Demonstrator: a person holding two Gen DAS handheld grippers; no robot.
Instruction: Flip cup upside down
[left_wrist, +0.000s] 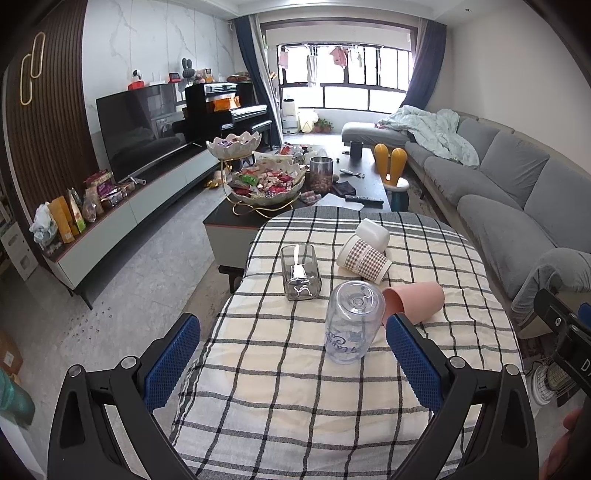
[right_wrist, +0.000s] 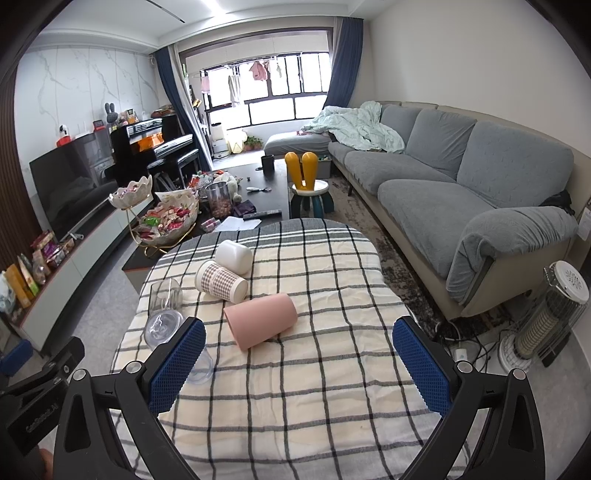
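Note:
A clear plastic cup with blue print (left_wrist: 352, 321) stands upside down on the checked tablecloth (left_wrist: 295, 406), ahead of my open, empty left gripper (left_wrist: 291, 350). A square glass cup (left_wrist: 300, 272) stands upside down behind it. A checked paper cup (left_wrist: 364, 259), a white cup (left_wrist: 373, 232) and a pink cup (left_wrist: 415, 301) lie on their sides. My right gripper (right_wrist: 299, 356) is open and empty, just short of the pink cup (right_wrist: 260, 319). In the right wrist view the clear cup (right_wrist: 164, 328) is partly hidden by my left finger (right_wrist: 177, 365).
The table stands between a grey sofa (right_wrist: 461, 192) on the right and a dark coffee table (left_wrist: 258, 206) with snack bowls ahead. A heater (right_wrist: 546, 317) and cables sit on the floor at right. A TV cabinet (left_wrist: 129, 206) runs along the left.

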